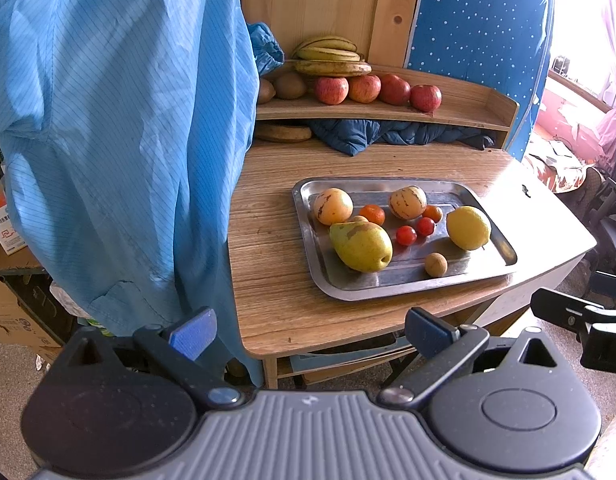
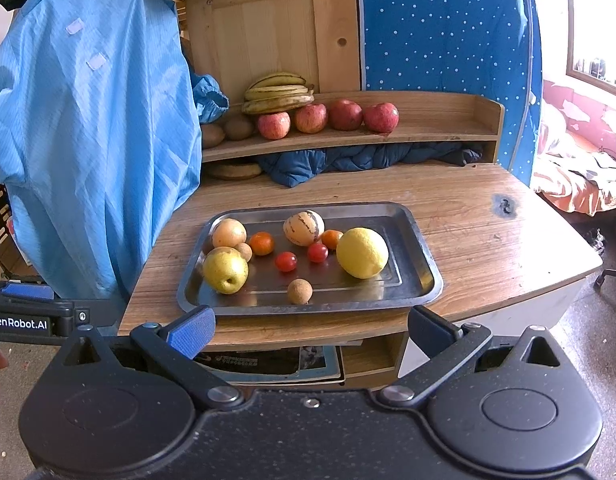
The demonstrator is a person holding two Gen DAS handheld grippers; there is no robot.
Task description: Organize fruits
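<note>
A steel tray [image 1: 407, 286] [image 2: 419, 240] on the wooden table holds a green-yellow pear [image 1: 360, 246] [image 2: 225, 269], a lemon [image 1: 468, 227] [image 2: 362, 253], two striped melons [image 1: 407, 202] [image 2: 304, 227], small oranges [image 1: 372, 214] [image 2: 262, 243], cherry tomatoes [image 1: 406, 235] [image 2: 286, 261] and a brown longan [image 1: 435, 265] [image 2: 299, 291]. My left gripper [image 1: 308, 334] hangs open, short of the table's near edge. My right gripper [image 2: 309, 330] is open too, just before the tray's front rim. Neither holds anything.
On the wooden shelf [image 1: 459, 94] [image 2: 427, 126] behind lie bananas [image 1: 329, 56] [image 2: 278, 94], several apples [image 1: 363, 89] [image 2: 327, 117] and kiwis [image 1: 290, 85]. A blue garment [image 1: 116, 140] [image 2: 96, 152] hangs left of the table. Dark blue cloth [image 1: 387, 134] fills the space under the shelf.
</note>
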